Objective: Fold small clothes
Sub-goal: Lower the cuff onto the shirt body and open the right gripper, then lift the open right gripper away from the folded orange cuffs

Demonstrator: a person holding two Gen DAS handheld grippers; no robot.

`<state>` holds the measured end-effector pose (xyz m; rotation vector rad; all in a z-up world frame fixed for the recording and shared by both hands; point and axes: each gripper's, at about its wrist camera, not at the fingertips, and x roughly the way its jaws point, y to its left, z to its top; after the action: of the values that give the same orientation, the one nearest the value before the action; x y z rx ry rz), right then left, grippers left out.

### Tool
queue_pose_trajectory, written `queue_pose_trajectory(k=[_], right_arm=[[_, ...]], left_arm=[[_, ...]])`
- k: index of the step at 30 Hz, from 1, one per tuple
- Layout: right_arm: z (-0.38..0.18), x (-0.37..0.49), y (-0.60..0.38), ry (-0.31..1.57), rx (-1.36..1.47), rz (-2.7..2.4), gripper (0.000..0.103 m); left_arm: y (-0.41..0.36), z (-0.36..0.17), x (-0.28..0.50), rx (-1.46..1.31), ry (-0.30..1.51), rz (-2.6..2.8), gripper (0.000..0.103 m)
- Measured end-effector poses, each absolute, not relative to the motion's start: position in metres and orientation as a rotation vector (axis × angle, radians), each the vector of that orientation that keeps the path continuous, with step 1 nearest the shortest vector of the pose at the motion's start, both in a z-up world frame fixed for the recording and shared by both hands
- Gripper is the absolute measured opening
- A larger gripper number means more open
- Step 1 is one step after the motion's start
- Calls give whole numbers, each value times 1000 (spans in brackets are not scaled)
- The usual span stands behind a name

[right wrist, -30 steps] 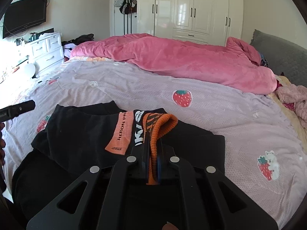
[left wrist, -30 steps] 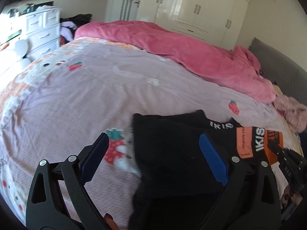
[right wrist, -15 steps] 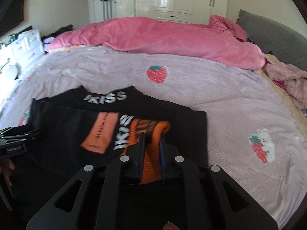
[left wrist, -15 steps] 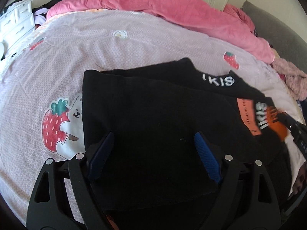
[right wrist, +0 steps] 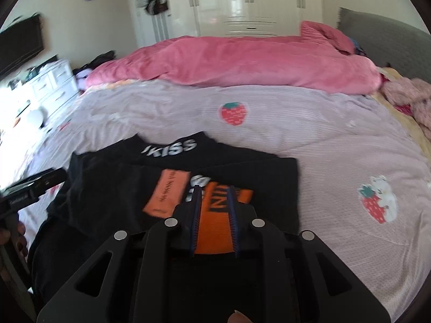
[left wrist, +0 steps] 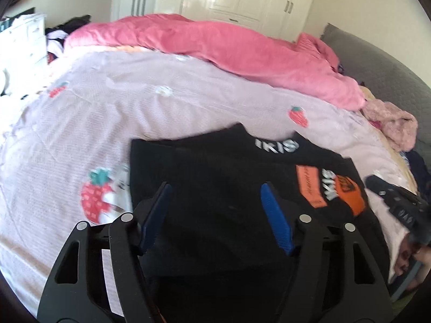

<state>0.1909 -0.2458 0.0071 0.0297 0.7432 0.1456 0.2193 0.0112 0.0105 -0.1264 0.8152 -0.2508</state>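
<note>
The black garment (right wrist: 150, 188) lies folded on the bed (right wrist: 336, 145), below the strawberry print (right wrist: 233, 113). The right gripper (right wrist: 214, 210) has just been opening: its jaws now stand slightly apart astride the orange cuff (right wrist: 215, 223), releasing it, so this fold appears laid. The left gripper (left wrist: 215, 215) has been narrowing, jaws apart over black cloth, gripping nothing. The garment's near edge is hidden behind both grippers; motion blur obscures detail.

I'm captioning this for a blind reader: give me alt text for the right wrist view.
The right gripper hovers with jaws slightly apart around an orange cuff of a black garment lying on a lilac strawberry-print bedsheet. A pink duvet and white wardrobes lie beyond.
</note>
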Motion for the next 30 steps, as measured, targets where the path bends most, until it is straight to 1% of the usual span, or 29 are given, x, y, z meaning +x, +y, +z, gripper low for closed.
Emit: queue_pose_trajectory(k=[2,7,9,13,15,22,25,30], right_arm=[[2,191,-232,756,-5,176,22],[-12,194,-215,798,-48,210,23],[-18,196,-214,823,-61,199,27],[-39,206,-227,925,-73,110,41],[-47,206,-234,931,-31,132,41],[-41,203,-234,925,-18,131,43],[-31,200,-235,893,-2,141,46],[-9,197,-230,804,-3,152,46]], left_arm=[[4,8,220,-103,833,-270,56],[-6,-9,223,-60,912,-293,56],[-6,-17,224,-48,951,-283,56],[-2,-30,226,-47,995,-278,57],[1,-31,227,-62,999,-287,57],[12,-23,221,-89,967,-309,57],[26,-10,215,-131,919,-302,57],[48,14,211,-192,816,-254,57]])
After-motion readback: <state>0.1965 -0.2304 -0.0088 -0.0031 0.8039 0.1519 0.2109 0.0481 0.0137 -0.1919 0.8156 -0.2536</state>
